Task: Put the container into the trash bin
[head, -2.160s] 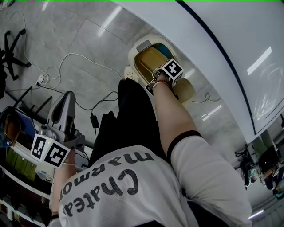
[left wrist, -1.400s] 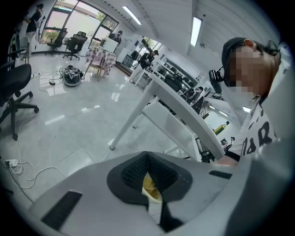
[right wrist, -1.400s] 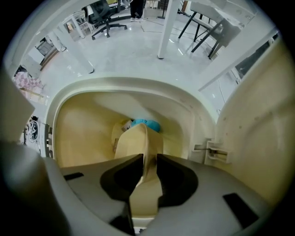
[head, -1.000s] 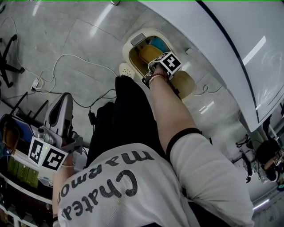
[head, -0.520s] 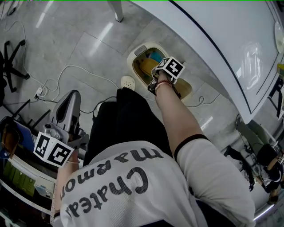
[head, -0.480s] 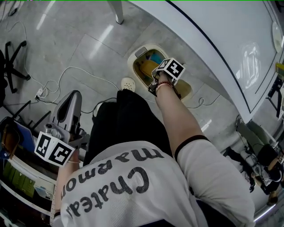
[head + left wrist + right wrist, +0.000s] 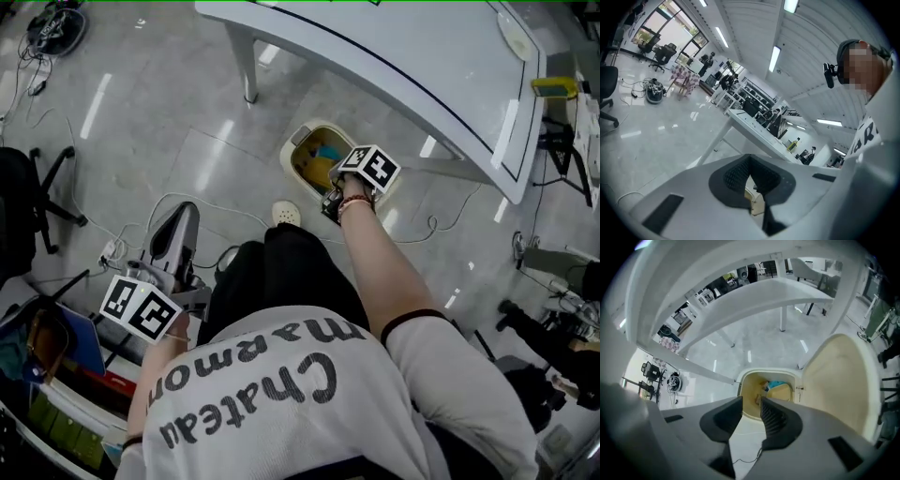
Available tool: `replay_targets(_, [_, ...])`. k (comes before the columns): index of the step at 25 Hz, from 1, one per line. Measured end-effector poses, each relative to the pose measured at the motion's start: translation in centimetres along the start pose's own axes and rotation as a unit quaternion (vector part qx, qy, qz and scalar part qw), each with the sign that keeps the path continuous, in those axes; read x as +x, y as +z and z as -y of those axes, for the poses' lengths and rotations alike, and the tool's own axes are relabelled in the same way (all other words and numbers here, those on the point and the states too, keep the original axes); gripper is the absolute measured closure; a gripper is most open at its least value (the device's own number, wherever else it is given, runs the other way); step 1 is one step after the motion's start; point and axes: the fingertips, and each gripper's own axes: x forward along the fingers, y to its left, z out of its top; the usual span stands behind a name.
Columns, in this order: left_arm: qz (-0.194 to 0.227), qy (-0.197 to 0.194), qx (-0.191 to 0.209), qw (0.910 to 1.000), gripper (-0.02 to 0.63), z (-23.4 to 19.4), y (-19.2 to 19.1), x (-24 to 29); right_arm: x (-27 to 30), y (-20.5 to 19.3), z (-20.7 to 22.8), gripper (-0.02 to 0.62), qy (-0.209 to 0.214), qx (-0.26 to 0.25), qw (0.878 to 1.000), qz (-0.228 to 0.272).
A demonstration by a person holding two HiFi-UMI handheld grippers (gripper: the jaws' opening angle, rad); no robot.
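The container (image 7: 781, 392) lies inside the open trash bin (image 7: 766, 371) on the floor, looks light and bendy, best held by its rim; the right gripper (image 7: 751, 402) has its fingers apart and empty, the left gripper (image 7: 750, 161) closed.

open-plan office / lab floor. long white bench (image 7: 394, 56) on thin legs, polished grey tile floor (image 7: 141, 122), black swivel chair (image 7: 23, 202). further back: ceiling strip lights (image 7: 777, 58), big windows (image 7: 670, 30), more benches w/ monitors & gear (image 7: 759, 110), ppl standing far off (image 7: 708, 60).
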Motion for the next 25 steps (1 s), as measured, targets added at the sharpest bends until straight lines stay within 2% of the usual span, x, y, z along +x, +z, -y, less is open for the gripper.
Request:
replay_targets(2, [0.008, -0.017, 0.013, 0.9997, 0.584, 0.4, 1.1, -1.4, -2.3, -0.9, 0.0, 0.468, 0.007, 0.018, 1.000, 0.024])
replay_targets(5, [0.022, -0.032, 0.032, 0.9987, 0.583, 0.7, 2.7, -3.5, -5.7, -3.1, -0.4, 0.469, 0.039, 0.083, 0.995, 0.045])
replay_targets(7, [0.031, -0.034, 0.035, 0.9983, 0.583, 0.9, 3.5, -5.0, -8.0, -5.0, -0.6, 0.471, 0.056, 0.109, 0.991, 0.054])
replay_targets(11, [0.051, -0.059, 0.041, 0.9961, 0.583, 2.6, 4.9, -7.5, -12.1, -7.9, -0.9, 0.474, 0.070, 0.094, 0.990, 0.074])
replay_targets(18, [0.068, -0.143, 0.075, 0.9845, 0.584, 7.7, 6.9, -8.7, -18.4, -10.9, -3.8, 0.496, 0.125, 0.067, 0.984, 0.104])
replay_targets(21, [0.078, -0.171, 0.090, 0.9780, 0.583, 9.9, 8.1, -9.7, -21.4, -11.6, -5.2, 0.502, 0.163, 0.070, 0.978, 0.112])
replay_targets(25, [0.097, -0.194, 0.098, 0.9713, 0.583, 11.7, 9.2, -11.1, -25.9, -11.0, -6.6, 0.508, 0.214, 0.076, 0.963, 0.146])
